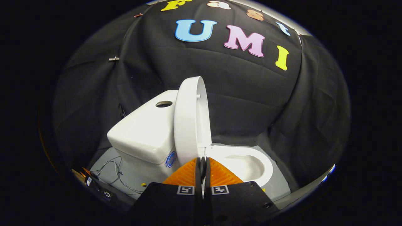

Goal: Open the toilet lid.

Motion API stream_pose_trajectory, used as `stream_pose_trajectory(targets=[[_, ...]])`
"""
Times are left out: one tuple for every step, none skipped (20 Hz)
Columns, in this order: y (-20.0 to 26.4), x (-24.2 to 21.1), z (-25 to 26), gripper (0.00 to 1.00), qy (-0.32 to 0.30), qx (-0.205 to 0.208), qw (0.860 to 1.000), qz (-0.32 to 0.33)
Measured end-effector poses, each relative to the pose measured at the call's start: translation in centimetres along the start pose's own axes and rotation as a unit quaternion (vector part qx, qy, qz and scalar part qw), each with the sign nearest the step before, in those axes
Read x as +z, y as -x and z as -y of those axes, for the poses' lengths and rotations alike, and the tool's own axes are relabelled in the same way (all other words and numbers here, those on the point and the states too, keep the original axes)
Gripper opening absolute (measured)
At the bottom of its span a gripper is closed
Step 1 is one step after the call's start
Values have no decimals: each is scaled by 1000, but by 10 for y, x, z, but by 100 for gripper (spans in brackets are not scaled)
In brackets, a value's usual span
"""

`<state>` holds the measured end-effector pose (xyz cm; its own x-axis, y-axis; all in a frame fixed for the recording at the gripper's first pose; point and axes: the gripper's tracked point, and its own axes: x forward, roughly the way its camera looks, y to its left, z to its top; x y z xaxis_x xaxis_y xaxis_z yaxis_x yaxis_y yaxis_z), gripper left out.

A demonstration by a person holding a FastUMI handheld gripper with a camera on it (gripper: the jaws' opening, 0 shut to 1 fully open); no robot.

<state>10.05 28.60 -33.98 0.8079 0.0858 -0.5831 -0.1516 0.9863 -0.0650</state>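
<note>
1. Gripper [203, 163] at bottom centre, fingers pressed together with only a slit between, clamping nothing.
2. Toilet lid [188, 121] raised upright at frame centre, just ahead of the fingertips (contact impossible to tell).
3. Tank [144, 131] left of lid; open bowl [248, 163] right.

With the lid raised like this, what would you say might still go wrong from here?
1. The toilet lid stands nearly upright by the tank and may not be leaning on it; released now, it might drop back onto the bowl.
2. The claw is closed with the lid's lower edge at its tips; whether it really pinches the edge is unclear, so it could slip.
3. Pushing further could knock the lid hard against the tank.
</note>
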Motion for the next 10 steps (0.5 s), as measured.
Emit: stream_pose_trajectory(targets=[[1,-2,-2,5,-6,1,1000,-1],[1,-1,-4,5,-4,2,1000,-1],[3,-1,-5,5,3,1,1000,-1],[1,0,-5,5,9,-1,1000,-1],[1,0,-4,5,11,-2,1000,-1],[0,-1,-4,5,11,-3,1000,-1],[0,0,-4,5,10,-3,1000,-2],[0,-1,-3,5,10,-4,1000,-3],[0,0,-3,5,12,-5,1000,-3],[0,-1,-2,5,13,-5,1000,-4]])
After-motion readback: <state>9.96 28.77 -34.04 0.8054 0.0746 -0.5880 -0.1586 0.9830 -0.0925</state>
